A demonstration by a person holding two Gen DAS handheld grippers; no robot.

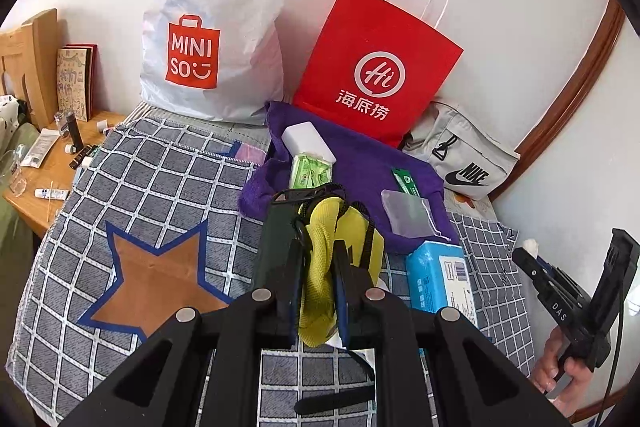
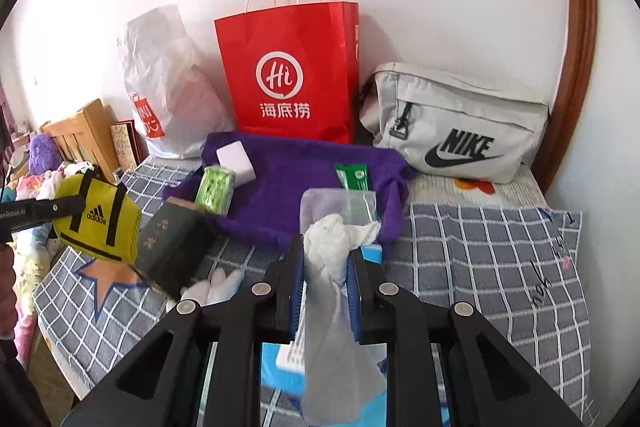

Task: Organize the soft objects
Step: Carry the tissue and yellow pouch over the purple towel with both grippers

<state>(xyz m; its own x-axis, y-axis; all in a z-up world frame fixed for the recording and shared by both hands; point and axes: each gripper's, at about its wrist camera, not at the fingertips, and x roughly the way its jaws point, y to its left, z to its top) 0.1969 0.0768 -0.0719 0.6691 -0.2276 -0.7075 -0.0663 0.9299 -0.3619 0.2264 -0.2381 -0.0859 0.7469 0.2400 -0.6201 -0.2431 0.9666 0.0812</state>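
Observation:
My left gripper (image 1: 320, 259) is shut on a small yellow adidas bag (image 1: 320, 267) and holds it above the checked blanket; the bag also shows at the left of the right wrist view (image 2: 100, 223). My right gripper (image 2: 326, 267) is shut on a white tissue (image 2: 328, 247) pulled up from a blue tissue pack (image 2: 288, 359); the pack also shows in the left wrist view (image 1: 438, 275). A purple towel (image 2: 296, 183) lies behind, with a white block (image 2: 237, 159), green packets (image 2: 214, 189) and a clear pouch (image 2: 340, 203) on it.
A red paper bag (image 2: 296, 75), a white Miniso plastic bag (image 1: 208, 27) and a grey Nike bag (image 2: 456, 123) stand against the wall. A dark box (image 2: 172, 247) and white gloves (image 2: 216, 287) lie on the blanket (image 2: 480, 259). A wooden side table (image 1: 48, 171) with small items stands at the left.

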